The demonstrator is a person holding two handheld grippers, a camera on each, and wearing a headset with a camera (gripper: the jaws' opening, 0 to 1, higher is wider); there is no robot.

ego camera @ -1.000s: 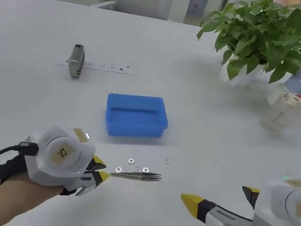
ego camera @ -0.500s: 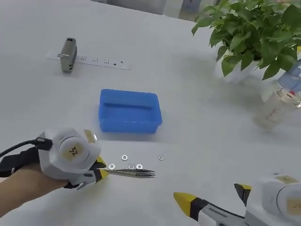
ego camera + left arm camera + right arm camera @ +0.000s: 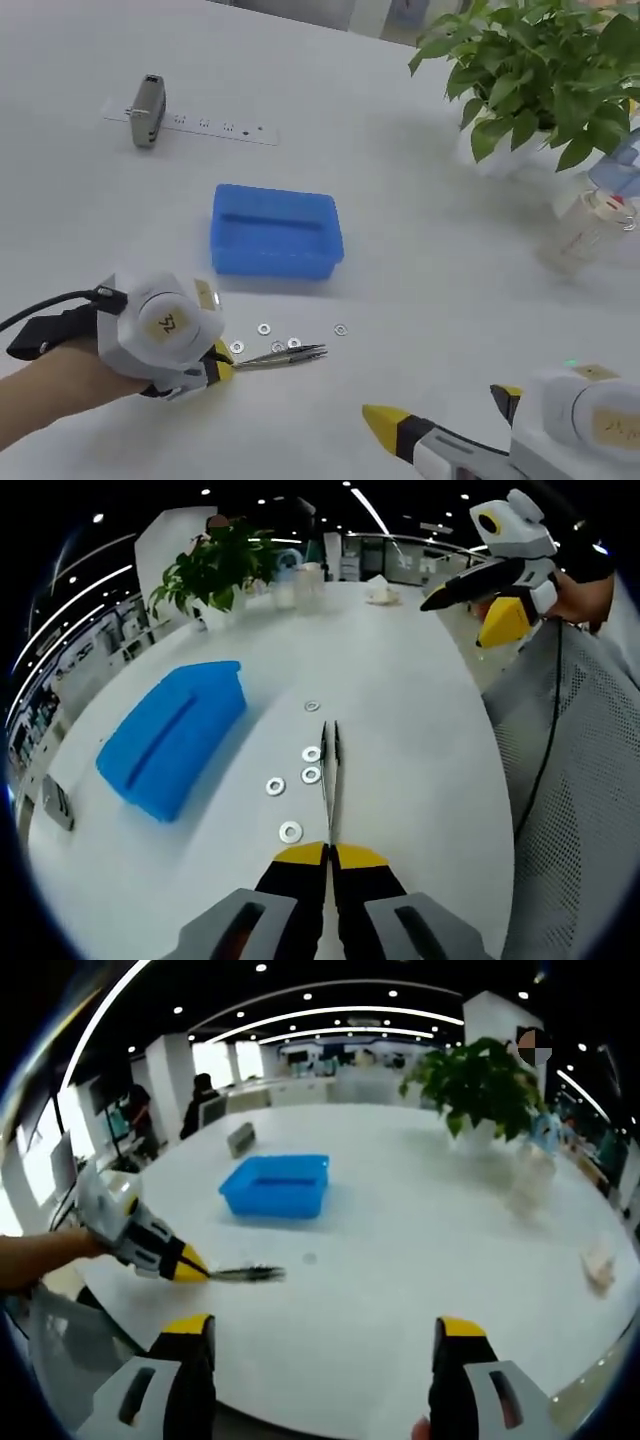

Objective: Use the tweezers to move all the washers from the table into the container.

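My left gripper (image 3: 215,366) (image 3: 328,855) is shut on the handle end of steel tweezers (image 3: 285,355) (image 3: 328,775), low over the white table. Several small washers (image 3: 264,329) (image 3: 311,753) lie loose right beside the tweezers' tips, and one washer (image 3: 341,329) (image 3: 312,706) lies a little apart. Beyond them stands the blue container (image 3: 275,232) (image 3: 170,740) (image 3: 275,1185); no washer shows inside it. My right gripper (image 3: 445,408) (image 3: 325,1327) hovers open and holds nothing, at the near right, well away from the washers.
A potted plant (image 3: 535,70) and a plastic bottle (image 3: 590,225) stand at the far right. A power strip (image 3: 200,130) with a grey adapter (image 3: 146,108) lies at the far left. A person's hand (image 3: 50,385) holds the left gripper.
The head camera has shifted. My left gripper has carried the tweezers slightly toward the washers, so the tips now lie closer to them. The right gripper stays open at the near right.
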